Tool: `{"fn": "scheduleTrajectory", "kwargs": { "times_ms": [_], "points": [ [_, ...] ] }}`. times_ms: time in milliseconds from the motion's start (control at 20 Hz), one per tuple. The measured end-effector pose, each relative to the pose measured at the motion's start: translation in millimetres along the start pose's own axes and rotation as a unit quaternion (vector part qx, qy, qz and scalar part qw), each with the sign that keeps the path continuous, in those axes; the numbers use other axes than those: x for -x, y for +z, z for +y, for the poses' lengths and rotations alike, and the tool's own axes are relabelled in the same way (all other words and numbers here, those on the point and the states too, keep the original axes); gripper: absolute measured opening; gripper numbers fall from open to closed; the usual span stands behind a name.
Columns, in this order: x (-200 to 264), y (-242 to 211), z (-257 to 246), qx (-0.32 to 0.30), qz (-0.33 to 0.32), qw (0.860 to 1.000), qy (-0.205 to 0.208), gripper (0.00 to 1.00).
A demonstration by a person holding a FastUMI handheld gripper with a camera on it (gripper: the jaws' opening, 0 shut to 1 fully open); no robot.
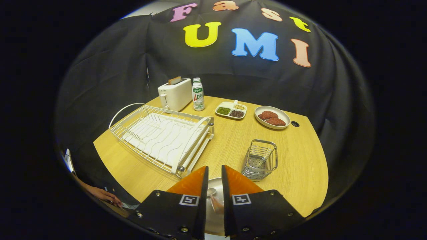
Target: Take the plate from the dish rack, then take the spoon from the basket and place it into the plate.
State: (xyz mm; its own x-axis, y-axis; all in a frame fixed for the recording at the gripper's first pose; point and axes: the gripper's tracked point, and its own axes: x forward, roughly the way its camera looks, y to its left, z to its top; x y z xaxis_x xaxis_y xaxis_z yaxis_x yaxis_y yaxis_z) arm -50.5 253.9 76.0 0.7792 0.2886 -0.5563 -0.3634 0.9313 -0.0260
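Gripper view, claw (pixel 214 181): its 2 fingers are standing a narrow gap apart, pointing far across the desk; nothing is being pinched between them, so it is holding nothing.
Plate (pixel 214 203): a metal plate is lying flat on the near part of the desk, showing through the gap between the fingers and mostly covered by them; it is sitting near so the spoon has a close landing spot.
Spoon (pixel 211 191): its bowl is resting in the plate, between the fingers; a pale handle seems to be running nearer, though that part is too hidden to be sure.
Dish rack (pixel 163 136): the wire rack with its white drip tray is sitting far-left of the fingers, its slots carrying no plate.
Basket (pixel 261 160): the small wire basket is standing just far-right of the fingers, with no spoon showing inside.
Task progress: judging by this, both moves look done and the claw appears to be letting go.
Far desk (pixel 300 166): a toaster (pixel 175 95), a bottle (pixel 198 94), a divided dish of beans (pixel 231 110) and a bowl of patties (pixel 272 117) are lining the far edge, well apart from the work.
Near left: a person's hand (pixel 105 196) is resting beside the desk.
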Motion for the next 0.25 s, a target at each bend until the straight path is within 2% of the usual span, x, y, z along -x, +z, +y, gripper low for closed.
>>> {"fn": "scheduleTrajectory", "kwargs": {
  "times_ms": [100, 250],
  "points": [
    [3.1, 5.2, -6.6, -0.003, -0.008, 1.0, -0.011, 0.22],
    [21.9, 29.7, -29.1, -0.013, -0.06, 0.997, -0.041, 0.22]
  ]
}}
